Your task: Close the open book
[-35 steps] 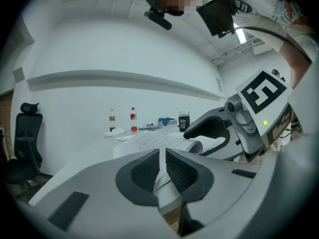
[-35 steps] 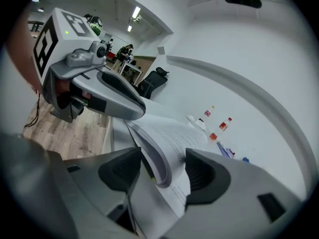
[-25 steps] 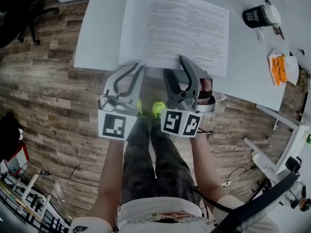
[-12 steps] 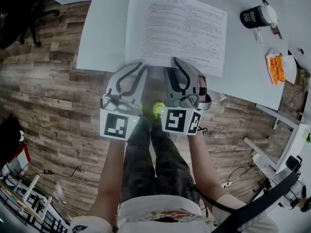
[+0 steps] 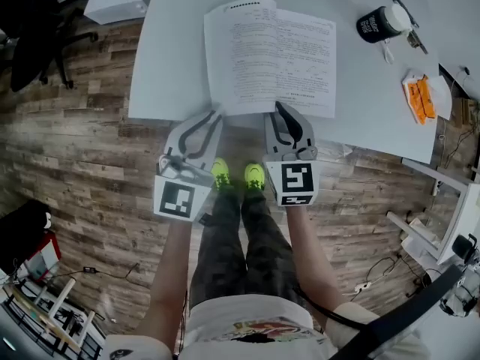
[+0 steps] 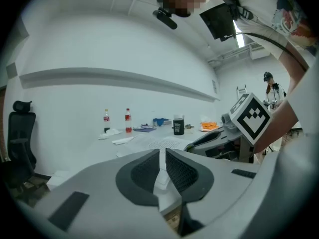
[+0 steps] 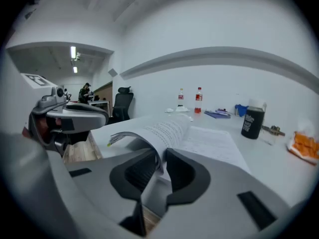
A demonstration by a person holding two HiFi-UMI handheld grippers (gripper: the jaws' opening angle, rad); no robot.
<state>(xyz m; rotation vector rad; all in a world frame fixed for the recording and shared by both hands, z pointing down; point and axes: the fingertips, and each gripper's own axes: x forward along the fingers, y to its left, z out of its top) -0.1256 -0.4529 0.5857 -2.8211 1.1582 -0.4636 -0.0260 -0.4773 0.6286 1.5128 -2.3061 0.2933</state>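
Closing right gripper (image 5: 280,111) on white printed open book's (image 5: 270,58) curled left leaf (image 7: 149,132), spine running straight up-frame from it; left gripper (image 5: 216,117) narrow, empty, beside lower-left corner.

Open book (image 5: 270,58) lies near the table (image 5: 172,66) edge (some pages arched).

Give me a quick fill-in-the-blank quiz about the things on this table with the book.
The book lies ___ on the white table.
In the head view, the mug to the right of the book is ___.
The packet near the table's right edge is ___.
Missing words: open; black; orange.
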